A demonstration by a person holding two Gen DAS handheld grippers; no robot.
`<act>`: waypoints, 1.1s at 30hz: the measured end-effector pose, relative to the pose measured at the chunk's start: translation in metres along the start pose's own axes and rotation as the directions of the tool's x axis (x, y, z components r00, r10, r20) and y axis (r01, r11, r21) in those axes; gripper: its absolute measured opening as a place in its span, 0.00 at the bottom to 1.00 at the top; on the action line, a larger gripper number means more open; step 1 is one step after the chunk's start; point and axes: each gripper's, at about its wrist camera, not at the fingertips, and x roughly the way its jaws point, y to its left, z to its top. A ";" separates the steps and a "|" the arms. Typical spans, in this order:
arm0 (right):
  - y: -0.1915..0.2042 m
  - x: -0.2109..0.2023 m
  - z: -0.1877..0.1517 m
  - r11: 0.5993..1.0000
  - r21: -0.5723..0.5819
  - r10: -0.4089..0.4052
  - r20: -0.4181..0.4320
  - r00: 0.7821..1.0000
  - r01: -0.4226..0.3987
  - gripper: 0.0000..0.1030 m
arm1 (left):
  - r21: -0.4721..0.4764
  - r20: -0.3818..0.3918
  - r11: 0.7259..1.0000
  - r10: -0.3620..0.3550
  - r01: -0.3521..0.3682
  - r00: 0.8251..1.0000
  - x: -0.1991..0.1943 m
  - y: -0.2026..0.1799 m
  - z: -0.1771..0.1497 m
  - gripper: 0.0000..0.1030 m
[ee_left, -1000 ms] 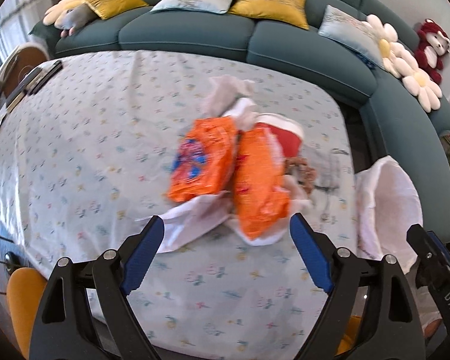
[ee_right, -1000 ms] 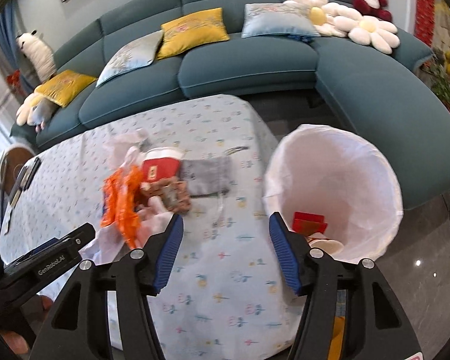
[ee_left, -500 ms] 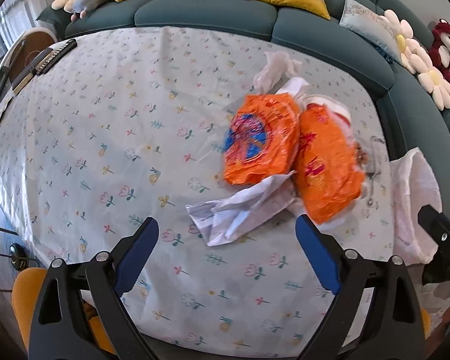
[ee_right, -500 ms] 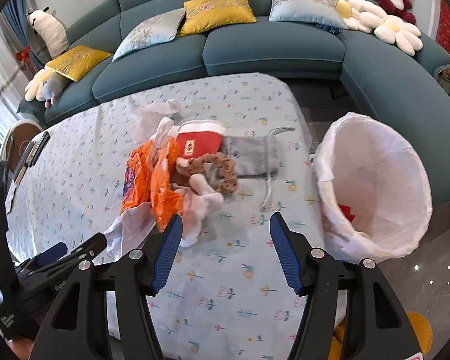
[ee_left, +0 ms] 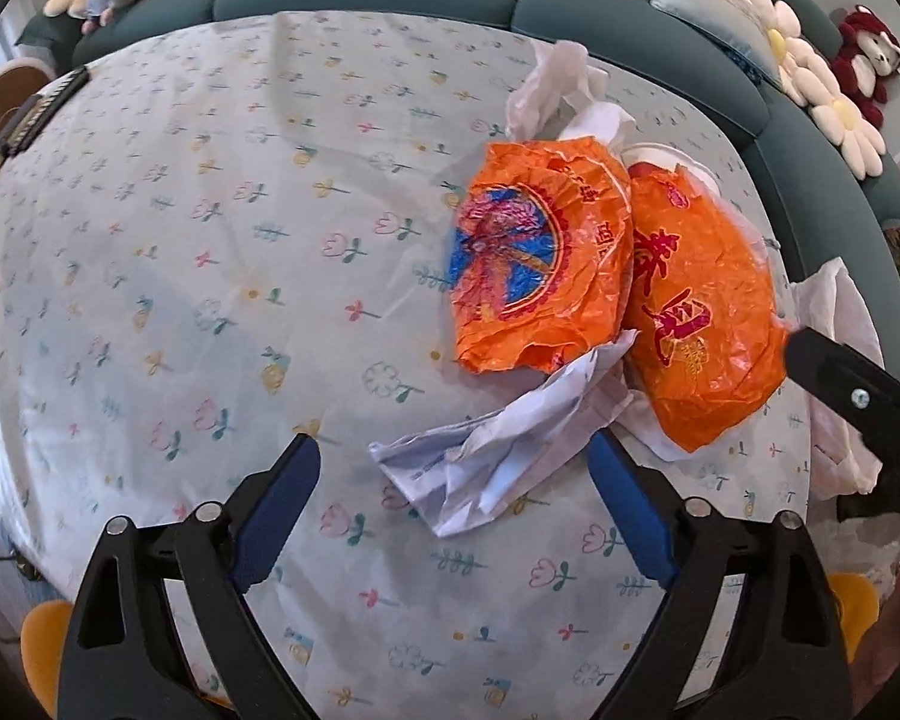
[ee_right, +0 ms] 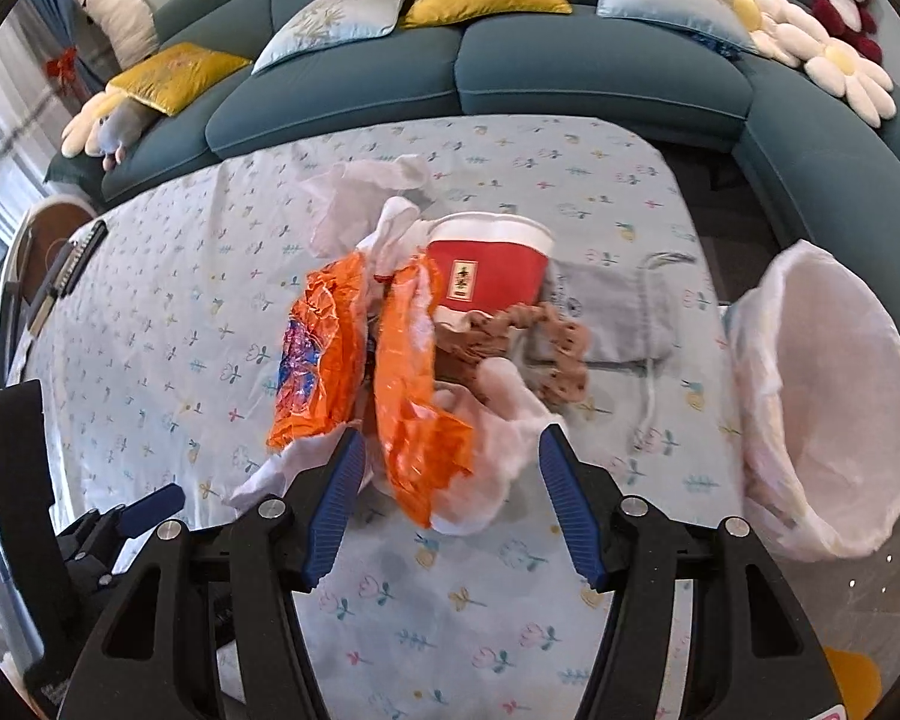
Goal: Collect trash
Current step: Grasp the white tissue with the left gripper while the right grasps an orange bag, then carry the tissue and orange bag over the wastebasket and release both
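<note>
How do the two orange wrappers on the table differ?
The left orange wrapper carries a round blue-and-red emblem; the right orange wrapper shows only red characters. The left one lies on the tablecloth; the right one rests against a red paper cup. Both are crinkled, glossy and ungripped.

Both grippers have closed in on the trash pile. The left gripper (ee_left: 453, 501) now straddles the crumpled paper (ee_left: 498, 450); the right gripper (ee_right: 450, 504) reaches the nearer orange wrapper (ee_right: 417, 402), the bin (ee_right: 834, 396) sliding toward the frame's edge.
</note>
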 end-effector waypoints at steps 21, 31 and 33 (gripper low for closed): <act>0.010 -0.009 0.003 0.998 -0.047 0.041 0.014 0.999 -0.040 0.15 | 0.035 -0.027 0.994 -0.106 0.107 0.994 -0.011 -0.025 -0.002 0.08; -0.007 -0.076 0.009 0.998 -0.047 0.056 0.156 0.986 -0.049 0.08 | 0.066 0.074 0.988 -0.145 0.140 0.987 -0.065 -0.051 -0.007 0.08; -0.015 -0.088 0.007 0.998 -0.041 0.050 0.182 0.982 -0.043 0.08 | 0.077 0.090 0.986 -0.154 0.147 0.984 -0.076 -0.059 -0.007 0.08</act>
